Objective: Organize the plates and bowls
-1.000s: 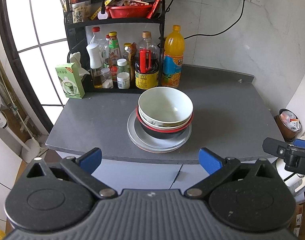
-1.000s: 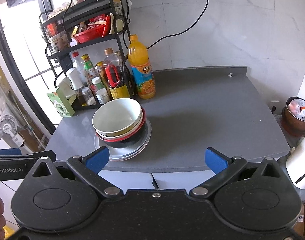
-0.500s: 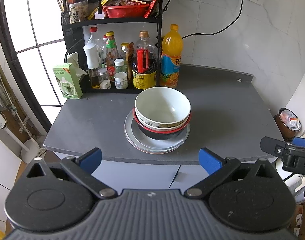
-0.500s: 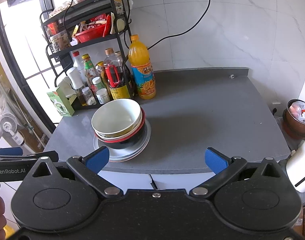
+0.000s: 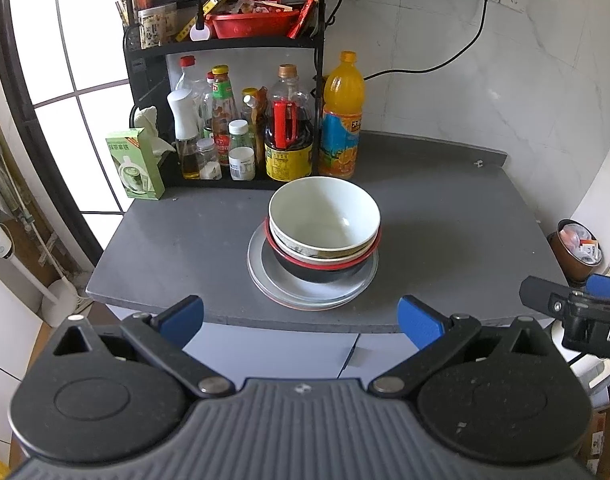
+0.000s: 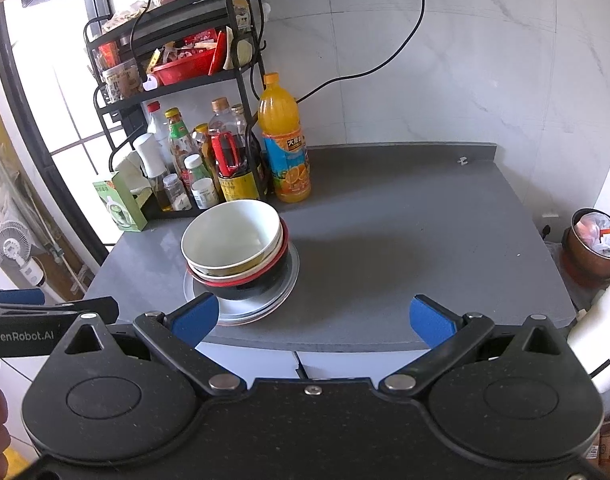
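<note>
Left wrist view: both grippers' fingers (image 5: 181,316) spread, empty; ahead, nested bowls (image 5: 324,226) on plates (image 5: 313,294) could topple if nudged off-centre.

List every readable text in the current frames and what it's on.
"GenRobot.AI": side of the left hand-held gripper, seen in the right wrist view.
"D": cut-off lettering on the right hand-held gripper, seen in the left wrist view.
Orange drink bottle, sauce bottles, green box: labels too small to read.
</note>
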